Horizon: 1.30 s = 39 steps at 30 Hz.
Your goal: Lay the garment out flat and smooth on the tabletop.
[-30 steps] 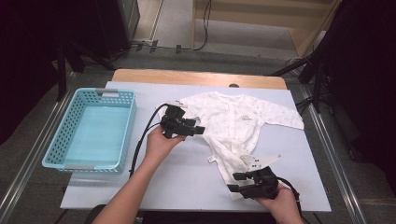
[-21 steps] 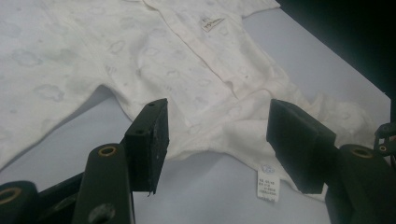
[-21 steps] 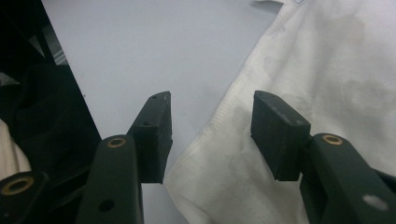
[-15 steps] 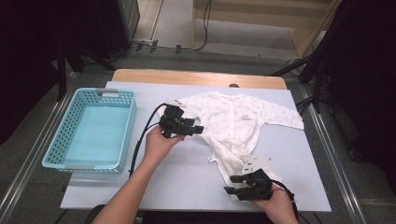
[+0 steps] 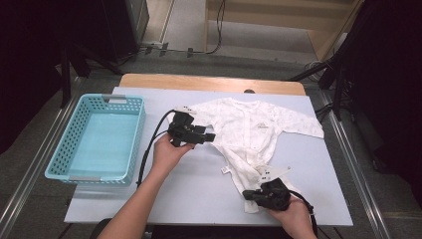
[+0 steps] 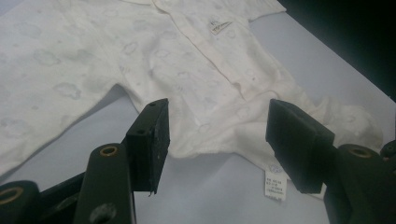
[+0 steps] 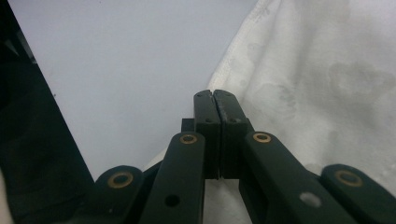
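Note:
A white baby garment lies spread on the light table, its legs trailing toward the near edge. Beside the garment's left sleeve my left gripper stands open; in the left gripper view its jaws frame the garment's waist without touching it. At the near edge my right gripper sits on the garment's lower leg. Its jaws have just been closing, and in the right gripper view the right gripper is pressed shut over the cloth's hem.
A light blue plastic basket stands on the table's left side with nothing in it. A white label hangs from the garment's side. Bare table lies between the two hands. Dark stands and cables surround the table.
The right gripper has shifted a little left along the near edge onto the garment's leg, and its jaws have closed. The left hand has stayed where it was.

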Tool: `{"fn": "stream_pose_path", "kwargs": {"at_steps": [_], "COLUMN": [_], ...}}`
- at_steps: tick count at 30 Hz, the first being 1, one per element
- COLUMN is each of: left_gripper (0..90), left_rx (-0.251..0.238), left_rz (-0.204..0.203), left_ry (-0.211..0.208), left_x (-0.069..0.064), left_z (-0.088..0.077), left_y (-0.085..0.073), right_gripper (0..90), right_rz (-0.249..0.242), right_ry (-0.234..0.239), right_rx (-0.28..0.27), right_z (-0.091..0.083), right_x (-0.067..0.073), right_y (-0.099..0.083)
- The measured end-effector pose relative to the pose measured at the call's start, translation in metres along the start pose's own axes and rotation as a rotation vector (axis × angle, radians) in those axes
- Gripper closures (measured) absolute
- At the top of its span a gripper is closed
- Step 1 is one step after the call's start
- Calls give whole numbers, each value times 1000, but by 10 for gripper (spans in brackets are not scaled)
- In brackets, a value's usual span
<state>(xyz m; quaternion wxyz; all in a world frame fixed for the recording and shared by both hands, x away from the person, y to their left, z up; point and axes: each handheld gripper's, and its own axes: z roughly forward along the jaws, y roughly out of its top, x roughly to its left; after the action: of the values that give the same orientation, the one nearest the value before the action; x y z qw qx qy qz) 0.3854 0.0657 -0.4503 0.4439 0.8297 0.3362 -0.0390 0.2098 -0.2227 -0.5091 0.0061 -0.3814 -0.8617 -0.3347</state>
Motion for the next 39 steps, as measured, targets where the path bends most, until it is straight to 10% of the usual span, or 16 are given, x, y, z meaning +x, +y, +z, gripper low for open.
{"fn": "stream_pose_path", "kwargs": {"at_steps": [14,39], "left_gripper": [404,405], "left_rx": [-3,-3], "left_rz": [-8,-14], "left_ry": [5,9], "left_x": [3,4], "left_z": [-1,-4], "left_y": [-1,-4], "right_gripper": [870,870], "right_rz": [-36,-154], "right_ry": [144,264], "right_rx": [-17,-5], "right_z": [6,32], "right_x": [37,91], "right_y": [17,45]}}
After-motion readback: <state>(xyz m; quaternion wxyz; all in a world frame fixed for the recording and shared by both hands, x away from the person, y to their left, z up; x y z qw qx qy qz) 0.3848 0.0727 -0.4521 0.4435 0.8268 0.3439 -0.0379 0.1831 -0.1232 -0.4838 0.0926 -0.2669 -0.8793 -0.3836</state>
